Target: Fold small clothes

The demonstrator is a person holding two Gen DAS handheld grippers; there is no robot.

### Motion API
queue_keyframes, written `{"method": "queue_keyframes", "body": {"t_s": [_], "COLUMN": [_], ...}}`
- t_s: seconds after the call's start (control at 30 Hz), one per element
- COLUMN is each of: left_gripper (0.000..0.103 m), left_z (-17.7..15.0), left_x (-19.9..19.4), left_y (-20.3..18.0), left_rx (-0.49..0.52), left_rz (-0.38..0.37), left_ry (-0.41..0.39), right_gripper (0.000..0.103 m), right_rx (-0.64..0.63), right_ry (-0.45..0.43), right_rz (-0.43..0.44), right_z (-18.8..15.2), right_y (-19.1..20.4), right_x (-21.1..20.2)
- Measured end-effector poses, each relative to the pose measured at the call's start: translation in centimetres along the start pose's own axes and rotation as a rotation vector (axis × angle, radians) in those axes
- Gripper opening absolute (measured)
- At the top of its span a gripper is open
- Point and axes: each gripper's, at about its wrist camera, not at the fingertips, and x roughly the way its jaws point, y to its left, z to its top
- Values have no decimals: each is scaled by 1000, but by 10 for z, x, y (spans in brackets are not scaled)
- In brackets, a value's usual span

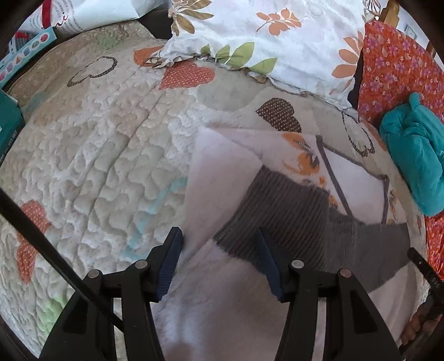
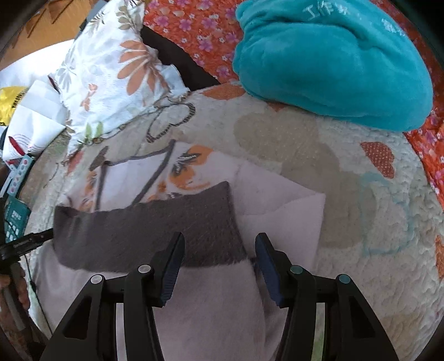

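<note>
A small white garment (image 1: 222, 172) with an orange print and a grey ribbed band (image 1: 291, 211) lies partly folded on the quilted bedspread (image 1: 97, 152). My left gripper (image 1: 219, 259) points down over its left edge. The jaws stand apart, with white fabric and the end of the band below them. In the right wrist view the same garment (image 2: 277, 216) and band (image 2: 144, 227) lie under my right gripper (image 2: 219, 263), also open, its right finger at the fabric's edge. Each view catches the other gripper and a hand at its border.
A floral pillow (image 1: 263, 36) lies at the far side. A fluffy teal item (image 2: 327, 61) rests on an orange flowered cloth (image 2: 194, 25) to the right. A teal box (image 1: 8, 125) and papers (image 1: 83, 14) sit at the left edge.
</note>
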Motion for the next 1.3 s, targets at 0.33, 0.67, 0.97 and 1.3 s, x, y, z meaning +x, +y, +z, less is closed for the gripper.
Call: {"method": "queue_keyframes", "body": {"t_s": [0.33,0.67,0.97,1.3], "left_gripper": [57,65,66,66], "left_z": [11,13,0,-61], "left_x": [19,4,-52,-40], "left_y": [-19,-6,35,65], "left_rx": [17,-58,-98,-17], "left_rz": [83,50,21,81], "left_ry": [-22,-39,-119,-1], "right_gripper": [7,9,64,64], "right_rx": [86,91,128,140], "right_ry": [-6,-32,-88,11], "right_rz": [11,-64,-26,-38], "right_z": [17,20,9,-59], "right_y": [-16,-28,-38,-55], "right_x": [-3,-13,-66,-90]}}
